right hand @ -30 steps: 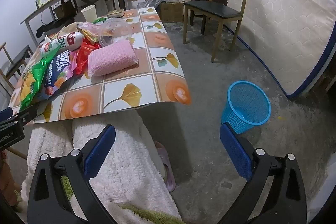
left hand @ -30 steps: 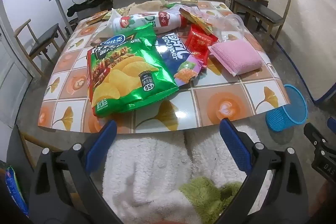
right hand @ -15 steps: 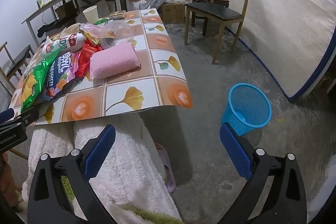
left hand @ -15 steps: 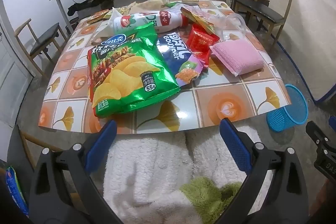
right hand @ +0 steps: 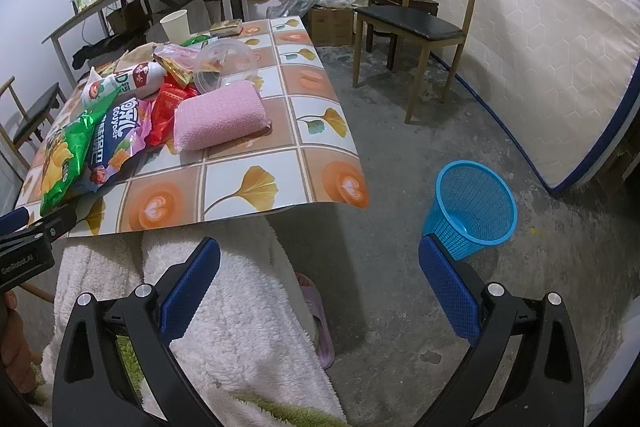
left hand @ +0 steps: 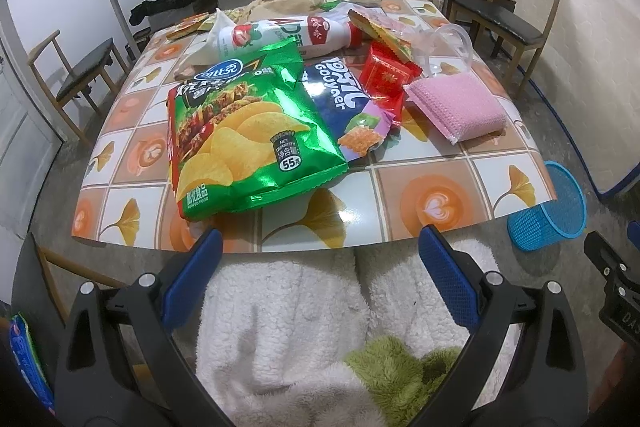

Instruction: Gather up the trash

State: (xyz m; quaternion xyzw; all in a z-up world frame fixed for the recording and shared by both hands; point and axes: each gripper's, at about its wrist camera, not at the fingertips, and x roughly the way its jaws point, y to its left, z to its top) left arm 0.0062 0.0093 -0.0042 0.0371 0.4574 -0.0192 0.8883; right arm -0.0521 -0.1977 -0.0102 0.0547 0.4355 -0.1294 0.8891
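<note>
Almost no change over the last second: the tiled-pattern table [left hand: 432,195] and everything on it sits where it was, only the views crept slightly, the left one a touch closer to the table. So collection hasn't started. The blue mesh plastic waste basket [right hand: 474,205] stands on the concrete floor, right of the table, looks empty. Trash is piled mid-table: green foil chip bag [left hand: 244,135] nearest the front edge, overlapping the blue snack bag [left hand: 344,99], red wrapper [left hand: 386,77] behind. Left gripper [left hand: 320,277] and right gripper [right hand: 320,277] both have jaws wide, holding nothing. Likely first pick: chip bag, left side.
</note>
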